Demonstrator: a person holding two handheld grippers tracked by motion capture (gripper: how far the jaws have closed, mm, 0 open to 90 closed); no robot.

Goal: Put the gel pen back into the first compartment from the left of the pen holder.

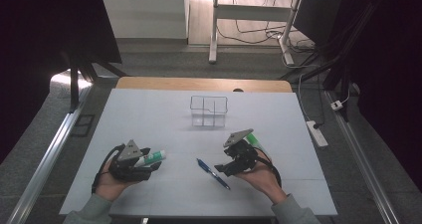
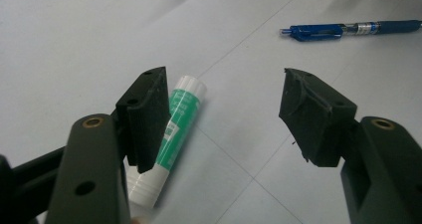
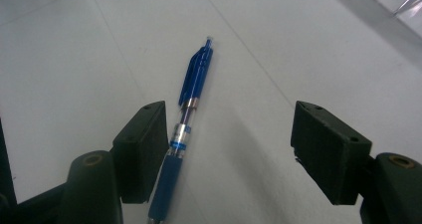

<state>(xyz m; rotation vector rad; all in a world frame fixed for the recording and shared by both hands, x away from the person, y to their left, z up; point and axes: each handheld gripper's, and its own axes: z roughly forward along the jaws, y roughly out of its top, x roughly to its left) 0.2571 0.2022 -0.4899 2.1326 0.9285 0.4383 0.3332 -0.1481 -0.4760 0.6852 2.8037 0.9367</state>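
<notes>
A white and green glue tube point(image 1: 153, 158) lies on the white table sheet at the front left. My left gripper point(image 1: 149, 165) is right at it. In the left gripper view the tube point(image 2: 186, 104) rests on the sheet just outside and partly behind the left jaw, and the gripper point(image 2: 224, 99) is open with nothing between its pads. A blue pen point(image 1: 213, 173) lies front centre. My right gripper point(image 1: 221, 168) is low over its near end. In the right gripper view the pen point(image 3: 196, 79) lies just inside the left jaw, untouched, and the gripper point(image 3: 226, 114) is open.
A clear wire-rimmed holder point(image 1: 209, 110) with compartments stands at the back centre of the sheet. A green object point(image 1: 255, 138) lies just behind the right gripper, partly hidden. The pen point(image 2: 343, 30) lies far off in the left gripper view. A power strip point(image 1: 317, 133) sits on the floor to the right.
</notes>
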